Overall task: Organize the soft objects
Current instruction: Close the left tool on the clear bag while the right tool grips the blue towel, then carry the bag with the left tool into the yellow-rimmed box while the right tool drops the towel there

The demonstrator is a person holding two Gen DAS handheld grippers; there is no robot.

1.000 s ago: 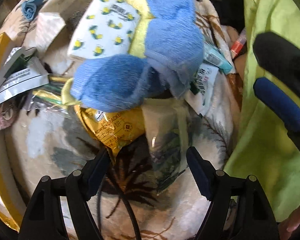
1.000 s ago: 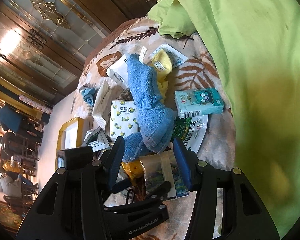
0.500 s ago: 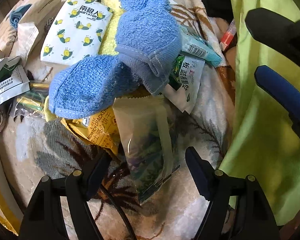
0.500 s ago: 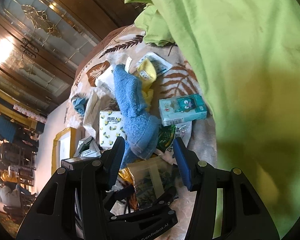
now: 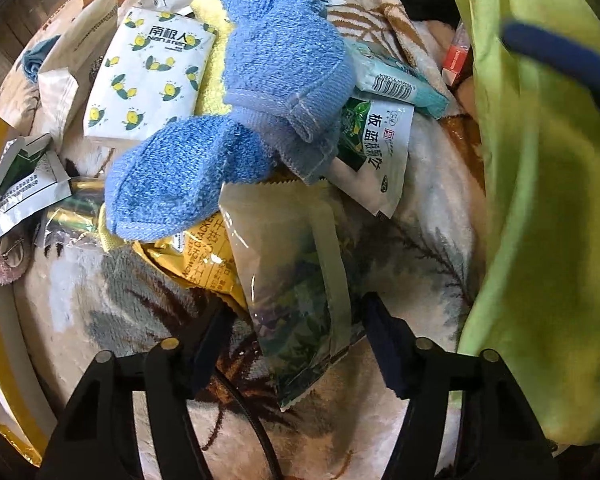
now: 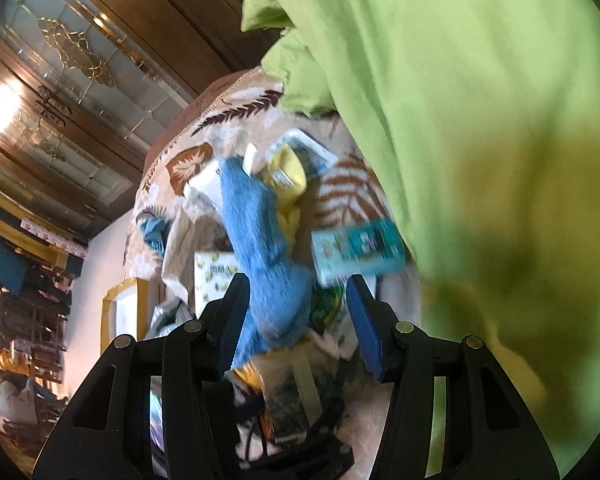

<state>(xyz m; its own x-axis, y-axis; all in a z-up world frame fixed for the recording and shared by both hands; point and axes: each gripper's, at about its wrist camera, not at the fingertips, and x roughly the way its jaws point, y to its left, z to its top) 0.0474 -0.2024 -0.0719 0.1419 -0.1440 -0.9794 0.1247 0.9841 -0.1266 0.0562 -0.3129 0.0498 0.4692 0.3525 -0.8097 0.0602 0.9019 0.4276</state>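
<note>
Packets and towels are being shown heaped on a leaf-patterned blanket (image 5: 432,216). A clear snack packet (image 5: 296,280) is being straddled by the left gripper (image 5: 296,340), whose jaws have just been closing but are not yet touching it. A blue towel (image 5: 260,92) is being draped over the pile. The right gripper (image 6: 296,320) is being held partly open, empty, above it.

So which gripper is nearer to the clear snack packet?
Left. The left gripper straddles the clear snack packet's lower end, jaws just closing; the right gripper hovers higher, framing the blue towel.
</note>
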